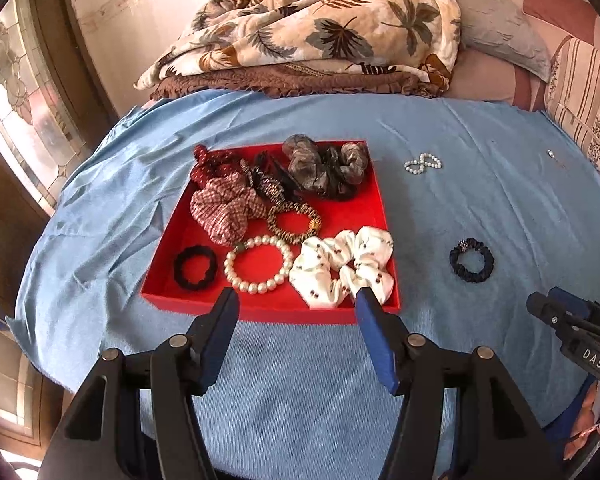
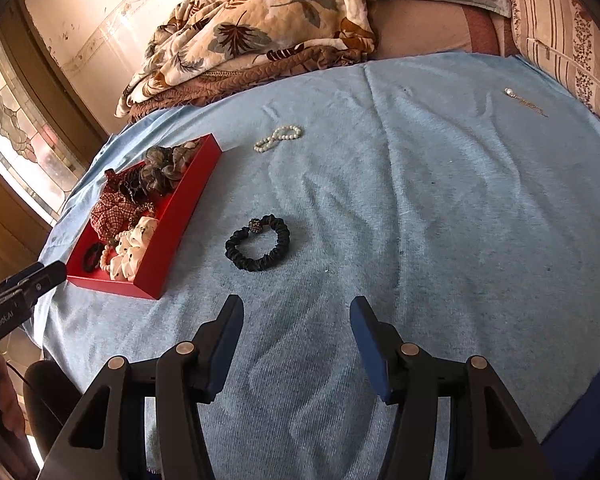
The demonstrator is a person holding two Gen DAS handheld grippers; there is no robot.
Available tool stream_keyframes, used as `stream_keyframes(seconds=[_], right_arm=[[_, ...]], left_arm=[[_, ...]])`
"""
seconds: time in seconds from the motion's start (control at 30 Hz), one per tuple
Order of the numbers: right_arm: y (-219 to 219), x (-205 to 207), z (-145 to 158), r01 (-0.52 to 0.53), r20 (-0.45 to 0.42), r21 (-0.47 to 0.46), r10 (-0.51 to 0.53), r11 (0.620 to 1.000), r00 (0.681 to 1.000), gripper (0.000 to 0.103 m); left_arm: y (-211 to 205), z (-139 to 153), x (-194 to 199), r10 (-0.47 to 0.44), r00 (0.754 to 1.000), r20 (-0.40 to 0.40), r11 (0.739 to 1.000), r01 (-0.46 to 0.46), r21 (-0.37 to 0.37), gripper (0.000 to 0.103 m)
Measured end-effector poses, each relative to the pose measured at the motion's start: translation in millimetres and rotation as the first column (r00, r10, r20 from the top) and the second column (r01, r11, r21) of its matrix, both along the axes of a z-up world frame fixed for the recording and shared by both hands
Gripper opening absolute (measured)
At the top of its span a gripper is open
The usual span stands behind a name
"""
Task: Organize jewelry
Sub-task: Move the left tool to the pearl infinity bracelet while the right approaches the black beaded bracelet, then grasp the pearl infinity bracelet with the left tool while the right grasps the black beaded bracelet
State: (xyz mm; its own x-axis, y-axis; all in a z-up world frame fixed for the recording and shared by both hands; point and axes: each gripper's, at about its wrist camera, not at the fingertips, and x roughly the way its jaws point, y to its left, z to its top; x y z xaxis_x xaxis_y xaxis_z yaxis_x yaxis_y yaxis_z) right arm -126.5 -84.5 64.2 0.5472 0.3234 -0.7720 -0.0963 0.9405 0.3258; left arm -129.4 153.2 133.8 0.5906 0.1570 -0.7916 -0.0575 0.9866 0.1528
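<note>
1. My left tool (image 1: 296, 298) is spread wide with nothing in it. It hangs just over the near wall of the red tray (image 1: 180, 232).
2. My right tool (image 2: 296, 308) is wide too and holds nothing. It hangs over bare blue cloth (image 2: 440, 220) on the bed.
3. The tray is full of hair ties and bracelets. A white scrunchie (image 1: 342, 266) lies at the near right corner. Next to it is a pearl bracelet (image 1: 259, 264), then a small black tie (image 1: 195, 266).
4. Behind those lie a checked scrunchie (image 1: 224, 210), a gold bracelet (image 1: 294, 222) and a grey scrunchie (image 1: 324, 166).
5. Three things lie loose on the cloth, outside the tray. A dark scrunchie (image 2: 258, 243) with a sparkly bead is just ahead of my right tool, a bit to the left.
6. A small pearl loop (image 2: 278, 138) lies farther back, near the tray's far corner.
7. A tiny shiny piece (image 2: 510, 92) is far off at the right edge.
8. Nothing sits between my right tool and the dark scrunchie.
9. A leafy blanket (image 1: 312, 28) is heaped at the back by the wall.
</note>
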Motion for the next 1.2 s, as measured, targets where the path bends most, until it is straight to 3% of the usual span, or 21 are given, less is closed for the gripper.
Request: stream_keyframes(seconds=[0.37,0.57,0.73,0.9,1.07,1.2], right_arm=[[6,20,-11,-0.035,-0.009,0.008,0.035,0.999,0.999,0.06],[12,35,-16,-0.057,-0.001,0.015,0.057,0.998,0.998,0.06],[18,51,-22,-0.074,0.015,0.016,0.073,0.997,0.997,0.06],[25,67,-29,-0.088,0.036,0.0,0.088,0.996,0.995,0.058],[31,75,-35,-0.1,0.059,-0.026,0.101,0.995,0.993,0.049],[34,78,-37,-0.104,0.075,-0.037,0.107,0.994,0.991,0.046]], left_arm=[[-16,2,36,-0.054,0.998,-0.023,0.996,0.052,-0.074,0.06],[-35,16,91,-0.119,0.993,-0.001,0.987,0.118,-0.105,0.06],[-57,12,154,-0.171,0.985,-0.016,0.971,0.166,-0.173,0.059],[-95,-19,219,-0.27,0.959,-0.082,0.953,0.254,-0.167,0.059],[-117,-64,263,-0.278,0.947,-0.162,0.959,0.264,-0.103,0.045],[-123,-92,283,-0.277,0.94,-0.199,0.961,0.268,-0.074,0.042]])
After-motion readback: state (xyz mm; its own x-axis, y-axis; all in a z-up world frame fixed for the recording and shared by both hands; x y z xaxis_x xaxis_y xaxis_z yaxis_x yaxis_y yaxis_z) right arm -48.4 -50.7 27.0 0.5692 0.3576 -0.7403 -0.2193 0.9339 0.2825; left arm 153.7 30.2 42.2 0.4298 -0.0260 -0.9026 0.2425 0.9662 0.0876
